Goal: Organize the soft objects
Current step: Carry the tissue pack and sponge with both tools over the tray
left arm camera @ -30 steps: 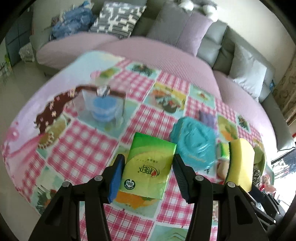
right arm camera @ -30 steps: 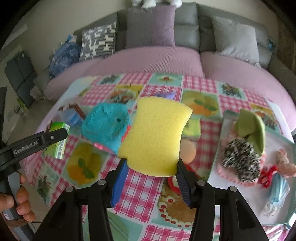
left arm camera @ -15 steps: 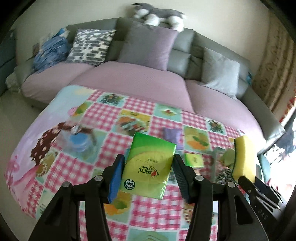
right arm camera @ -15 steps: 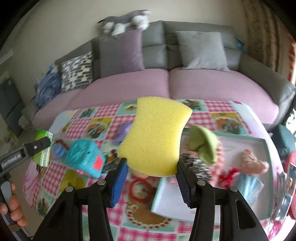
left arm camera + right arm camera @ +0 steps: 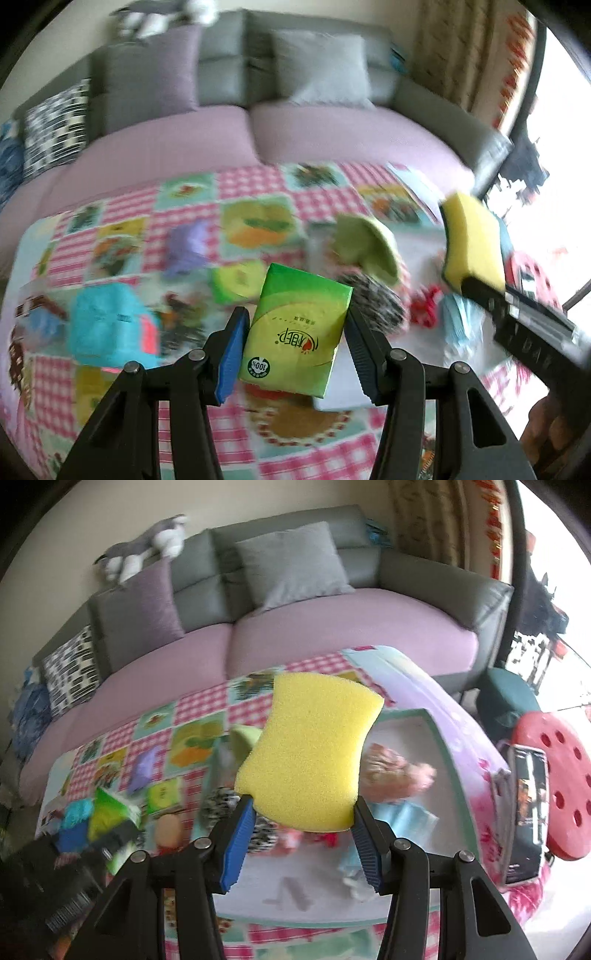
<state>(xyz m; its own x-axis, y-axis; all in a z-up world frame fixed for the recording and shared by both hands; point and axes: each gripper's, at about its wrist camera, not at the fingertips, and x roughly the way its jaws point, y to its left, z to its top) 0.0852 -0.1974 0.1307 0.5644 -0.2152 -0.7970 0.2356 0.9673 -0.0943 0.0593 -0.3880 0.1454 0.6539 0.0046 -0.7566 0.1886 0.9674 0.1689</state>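
My left gripper is shut on a green tissue pack and holds it above the checked tablecloth, at the left edge of the white tray. My right gripper is shut on a yellow sponge and holds it above the tray. The sponge also shows in the left wrist view, at the right. The tray holds a green cloth, a black-and-white speckled item, a pink soft toy and a light blue item.
On the tablecloth lie a turquoise plush, a purple item and a small green pack. A grey and purple sofa stands behind the table. A red stool stands to the right.
Both grippers have swung to the right with their loads. The right one now hangs over the tray, and the left one has come up to the tray's left edge.
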